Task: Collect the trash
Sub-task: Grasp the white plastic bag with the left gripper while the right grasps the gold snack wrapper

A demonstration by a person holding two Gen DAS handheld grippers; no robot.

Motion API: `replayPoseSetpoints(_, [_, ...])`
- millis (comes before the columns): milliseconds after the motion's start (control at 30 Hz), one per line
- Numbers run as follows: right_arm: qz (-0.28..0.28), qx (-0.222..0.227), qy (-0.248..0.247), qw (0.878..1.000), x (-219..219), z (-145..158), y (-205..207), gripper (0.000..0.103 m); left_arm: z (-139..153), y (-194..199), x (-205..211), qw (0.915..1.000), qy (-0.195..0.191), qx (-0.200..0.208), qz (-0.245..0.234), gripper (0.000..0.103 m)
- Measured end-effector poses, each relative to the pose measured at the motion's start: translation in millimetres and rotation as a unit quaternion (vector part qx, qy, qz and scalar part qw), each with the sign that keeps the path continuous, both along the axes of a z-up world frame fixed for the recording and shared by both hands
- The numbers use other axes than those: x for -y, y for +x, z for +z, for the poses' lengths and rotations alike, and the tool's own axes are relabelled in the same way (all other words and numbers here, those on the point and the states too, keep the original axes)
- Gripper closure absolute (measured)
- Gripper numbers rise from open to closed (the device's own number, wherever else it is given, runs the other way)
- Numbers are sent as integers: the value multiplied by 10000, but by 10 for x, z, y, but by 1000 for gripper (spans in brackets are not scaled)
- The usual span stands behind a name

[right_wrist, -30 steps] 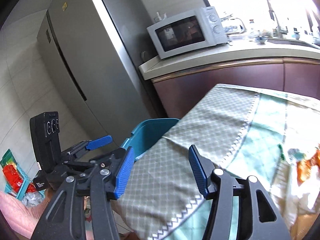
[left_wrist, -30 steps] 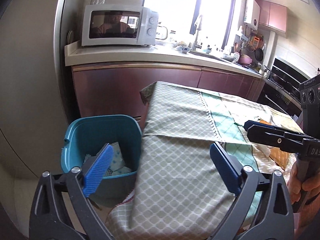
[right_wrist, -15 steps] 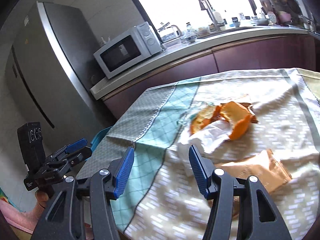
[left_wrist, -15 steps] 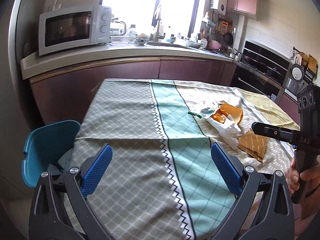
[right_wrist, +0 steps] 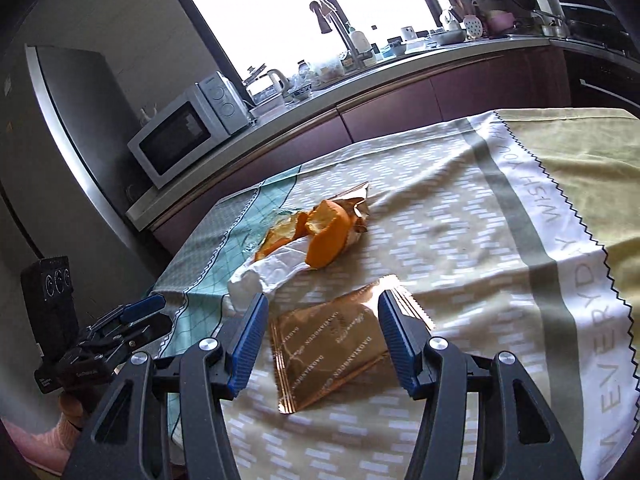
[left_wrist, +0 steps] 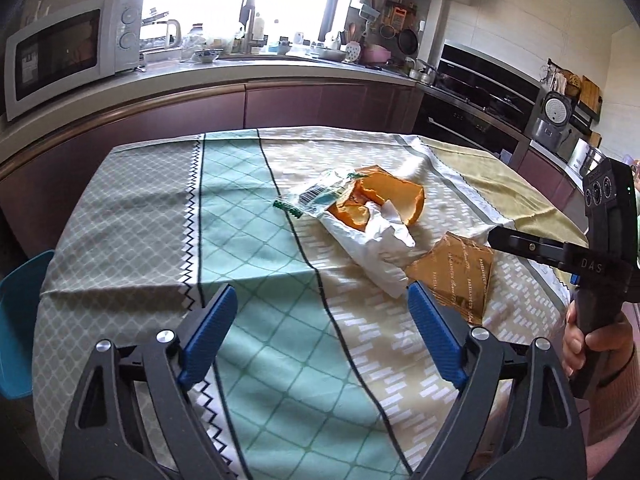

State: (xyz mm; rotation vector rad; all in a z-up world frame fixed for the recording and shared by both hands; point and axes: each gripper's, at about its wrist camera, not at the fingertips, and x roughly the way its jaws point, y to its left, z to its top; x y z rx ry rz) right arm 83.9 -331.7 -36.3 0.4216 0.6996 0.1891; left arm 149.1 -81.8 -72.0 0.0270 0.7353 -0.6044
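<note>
A: Now that both views have swung off the teal bin and onto the tablecloth (left_wrist: 248, 216), the trash fills the middle of each frame — a second ago the bin sat lower left in the left wrist view, with paper already in it. Only a sliver of the bin (left_wrist: 18, 320) shows now, at that view's left edge.

B: So this looks like a return trip for more. What's left?

A: Orange peel (right_wrist: 324, 236) lying on a crumpled white wrapper (right_wrist: 272, 268), a clear plastic wrapper (left_wrist: 320, 196) beside them, and a flat gold foil packet (right_wrist: 332, 344) nearer the bottom of the right wrist frame.

B: And the grippers?

A: The left gripper (left_wrist: 322, 336) holds nothing; its jaws are closing from wide, over bare cloth. The right gripper (right_wrist: 320, 344) stands about half open, empty, its pads framing the gold packet without pressing it.

B: Any difference between views?

A: The right wrist view shows the packet lined up between its jaws — the left shows the hand (left_wrist: 592, 344) gripping that tool, and the barcode on the clear wrapper.
</note>
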Motion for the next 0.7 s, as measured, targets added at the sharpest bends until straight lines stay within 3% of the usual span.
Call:
replayPoseSetpoints(167, [-138,-203,-13,9997,133,-124,1,48,-74,167,271,9992,-104,-258,-271,27])
replayPoseSetpoints(467, [-307,-416,162,9985,283,-268,-19,46,-228,457,543,9969,-119,-703,-341,40])
replayPoseSetpoints(600, [-265,-395,312,9984,304,-275,-18,42,-272,536,606,9955,-129,-868,-362,52])
replayPoseSetpoints(700, [-202,-375,414,9982,285,-283,-6,40,-332,588,612,9936,-157,-1050,-380,69])
